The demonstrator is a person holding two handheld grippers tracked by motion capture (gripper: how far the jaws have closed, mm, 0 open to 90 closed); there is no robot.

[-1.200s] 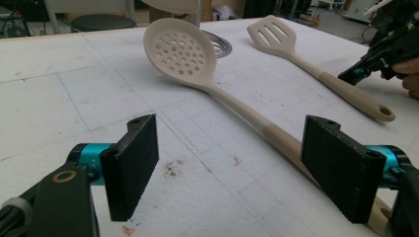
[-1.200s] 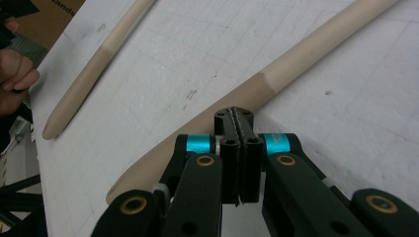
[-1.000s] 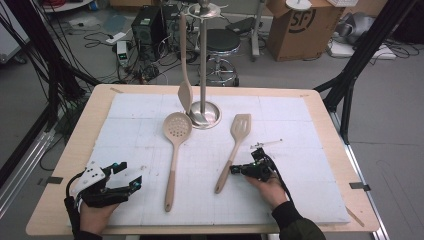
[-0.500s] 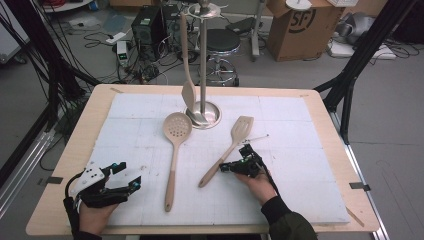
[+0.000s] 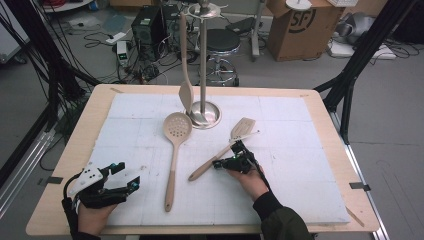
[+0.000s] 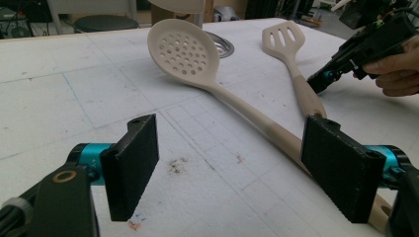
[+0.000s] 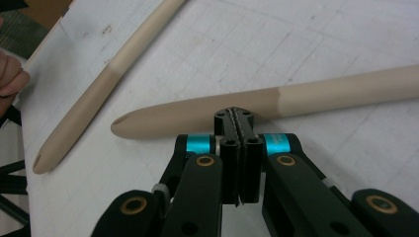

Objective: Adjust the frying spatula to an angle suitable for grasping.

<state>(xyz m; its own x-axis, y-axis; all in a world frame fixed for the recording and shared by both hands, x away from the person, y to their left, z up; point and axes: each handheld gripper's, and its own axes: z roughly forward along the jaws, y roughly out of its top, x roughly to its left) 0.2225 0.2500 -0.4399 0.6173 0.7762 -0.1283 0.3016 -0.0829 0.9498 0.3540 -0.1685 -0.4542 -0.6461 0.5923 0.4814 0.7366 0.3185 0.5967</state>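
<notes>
High view puts your right tongs (image 5: pixel 226 162) a little right of the table's middle, jaws pressed together with nothing between them, tips touching the handle of the slotted spatula (image 5: pixel 225 150). Your right gripper view confirms it: the closed tips sit against the side of that handle, not around it. The spatula lies slanted on the white mat (image 5: pixel 300 150), its head toward the far right of the stand's base, its handle end toward the near edge.

Your left tongs (image 5: pixel 131 176) rest by the near left corner of the table (image 5: pixel 95 107), jaws spread wide and holding nothing. Your left gripper view shows the handle of the perforated spoon (image 6: pixel 184 52) passing just behind the right-hand jaw; the spoon's bowl lies toward the far edge, close to the stand's round base.

A metal utensil stand (image 5: pixel 202 65) rises near the middle of the far edge, with another spatula (image 5: pixel 184 60) hanging from it. The mat carries a faint grid and covers most of the wooden top.

Beyond the table, a grey floor holds tangled cables (image 5: pixel 125 60), a black stool (image 5: pixel 223 42) and a cardboard box (image 5: pixel 295 25); black frame struts stand at both sides.
</notes>
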